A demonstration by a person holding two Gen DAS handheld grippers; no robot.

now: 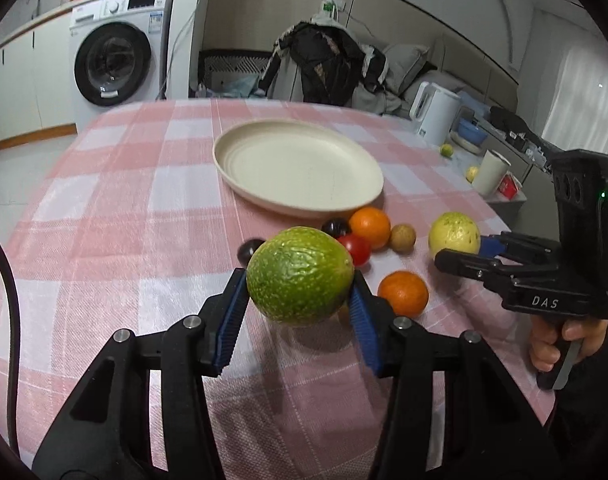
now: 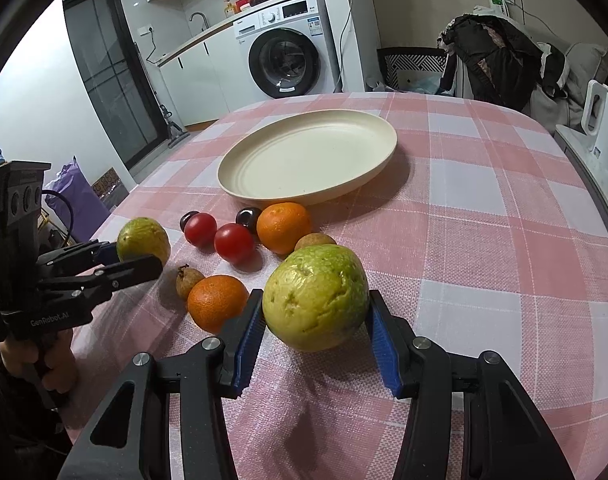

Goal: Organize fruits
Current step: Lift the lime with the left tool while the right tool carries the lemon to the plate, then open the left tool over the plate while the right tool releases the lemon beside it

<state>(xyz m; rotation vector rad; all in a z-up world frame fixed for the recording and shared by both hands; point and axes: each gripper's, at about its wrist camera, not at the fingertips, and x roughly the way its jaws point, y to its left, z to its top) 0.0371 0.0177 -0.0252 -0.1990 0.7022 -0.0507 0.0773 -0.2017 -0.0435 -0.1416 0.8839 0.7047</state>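
"DAS" on right gripper (image 1: 462, 256); "GenRobot.AI" on left gripper (image 2: 137, 258).

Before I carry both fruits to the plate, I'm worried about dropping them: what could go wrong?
1. The green fruit is round and held only at its sides by the left gripper, so it may slip.
2. The yellow-green fruit in the right gripper could drop onto the orange and scatter it.

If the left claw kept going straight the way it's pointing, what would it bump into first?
Probably the red tomato just behind the green fruit the left claw holds, then the plate; depth is unclear.
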